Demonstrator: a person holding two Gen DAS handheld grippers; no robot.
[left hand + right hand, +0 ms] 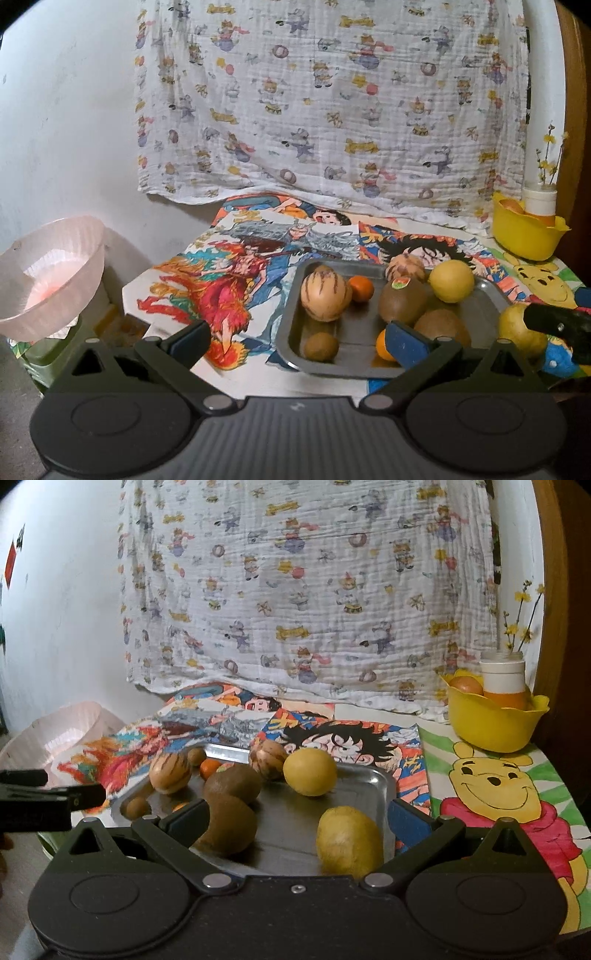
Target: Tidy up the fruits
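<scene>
Two hand-held grippers hover over a table of mixed fruit, neither holding anything. At far left a pale pink bowl (51,273) sits off the table's edge, apparently a sorting destination, with no fruit visible in it. Next comes the left gripper (299,341), jaws spread wide, poised at the near left corner of the metal tray (291,354), one blue pad just in front of an orange (384,345). On the tray lie the fruits still to be sorted: a striped melon (325,295), a small kiwi (321,346), a tangerine (361,288), larger kiwis including one with a sticker (404,301), and a round yellow fruit (452,281). Farther right, the right gripper (295,821) is likewise wide open, its fingers flanking a kiwi (231,829) and a yellowish pear-like fruit (349,842) at the tray's near end; the pear looks the likelier pick, being nearer the right pad. At far right a yellow bowl (495,727) already holds an orange and another rounded fruit beside a white jar, suggesting the sorting is under way, with most of it left to do.
</scene>
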